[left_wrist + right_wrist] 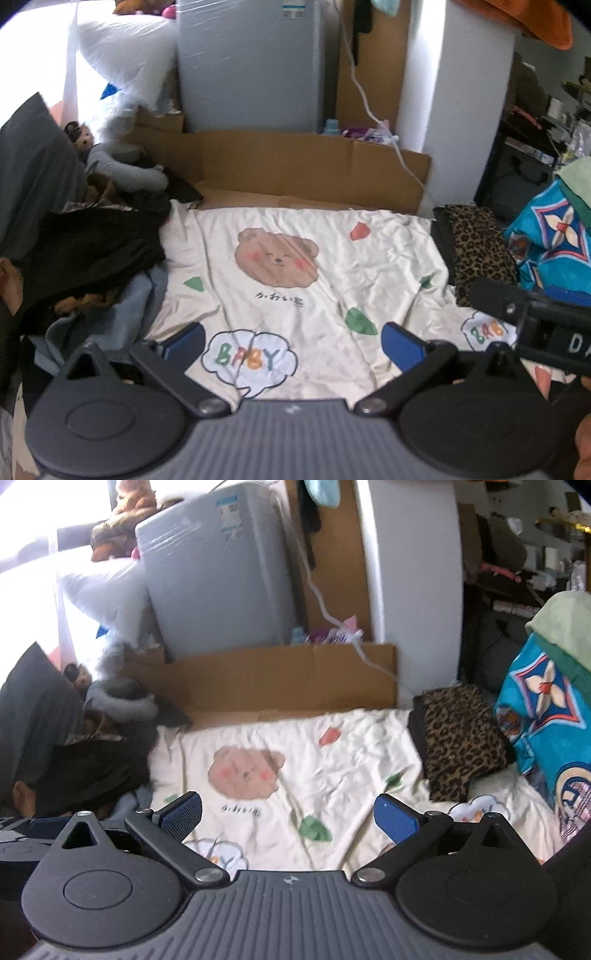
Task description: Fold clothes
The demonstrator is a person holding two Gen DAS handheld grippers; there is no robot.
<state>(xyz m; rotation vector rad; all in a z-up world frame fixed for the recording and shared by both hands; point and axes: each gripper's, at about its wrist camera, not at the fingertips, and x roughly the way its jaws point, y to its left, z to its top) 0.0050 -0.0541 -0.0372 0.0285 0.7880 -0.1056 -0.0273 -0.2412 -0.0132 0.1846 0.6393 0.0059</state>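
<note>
**Cream bear-print cloth spread flat, both tools wide apart and holding nothing**

A cream cloth (295, 266) is seen spread out in front of both tools, lightly creased, with its far edge lying against a sheet of brown cardboard (295, 166). A brown bear face (277, 256) is printed on it, with dark script beneath, scattered green and red shapes, and a cloud bubble (251, 360) lettered "BABY". A folded leopard-print garment (480, 243) rests on the cloth's right side, beside a bright turquoise patterned fabric (554, 229). A heap of dark clothes (92, 251) is piled at the left edge, over pale blue material.

The left tool (291, 343) is held above the near part of the cloth, its blue pads spread wide with nothing between them. The right tool (288, 812) is likewise spread wide and grips nothing.

In the left wrist view the "BABY" bubble is shown whole and sharp, a second lettered bubble (484, 330) is visible further right, and part of the other tool's dark body (535, 314) intrudes at the right edge. In the right wrist view the print is blurred, only the top of a bubble (218, 849) appears behind the tool, and more of the leopard-print garment (458, 738) and turquoise fabric (546, 716) is shown. A grey appliance (214, 583) wrapped in film stands behind the cardboard in both.
</note>
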